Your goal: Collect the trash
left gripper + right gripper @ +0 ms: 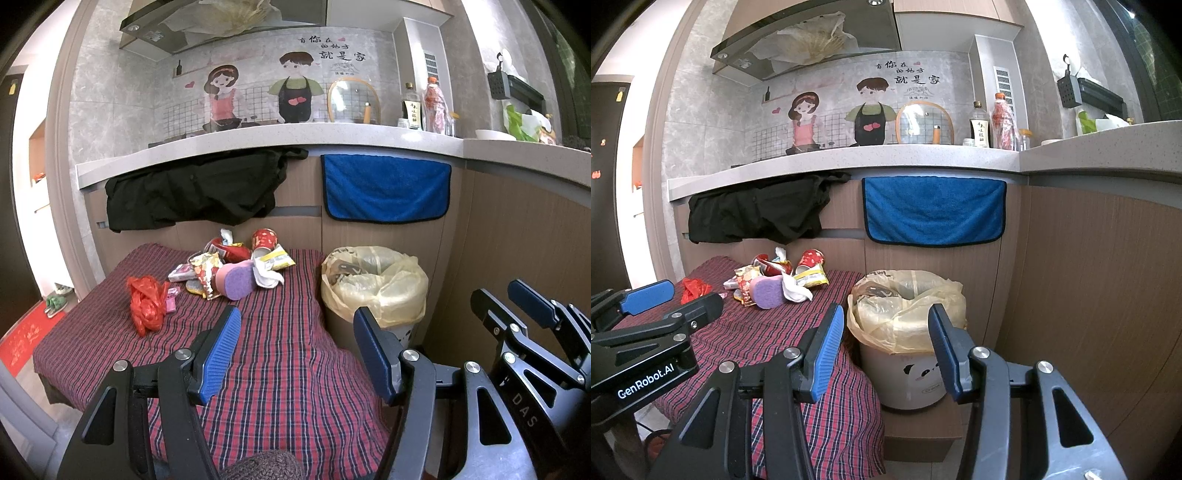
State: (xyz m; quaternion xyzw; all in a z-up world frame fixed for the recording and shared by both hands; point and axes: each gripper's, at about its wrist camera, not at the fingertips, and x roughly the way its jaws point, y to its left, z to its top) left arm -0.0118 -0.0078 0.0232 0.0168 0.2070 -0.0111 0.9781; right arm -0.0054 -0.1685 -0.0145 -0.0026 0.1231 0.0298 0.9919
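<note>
The trash (229, 266) lies in a loose heap at the far edge of the table (280, 354), which is draped in a red plaid cloth: a purple sponge (236, 282) at the front of the heap, a white tissue (267, 277) touching its right side, a yellow wrapper (277, 258) just behind that, a red paper cup (264, 238) on its side at the very back, and crumpled red and gold packets to the left. A red plastic bag (146, 304) sits apart from the heap, nearer the table's left edge, with a small pink item just beside it. Off the table's right edge stands the bin (908, 373), white with a panda face, lined with a yellowish bag (905, 314) whose mouth is open; something dark already lies inside. The left gripper (295, 354) hangs over the near part of the table, jaws wide apart and empty. The right gripper (886, 350) is in front of the bin, jaws also spread wide with nothing between them. Behind, a black garment (192, 192) and a blue towel (386, 188) hang from the counter (258, 136) edge.
</note>
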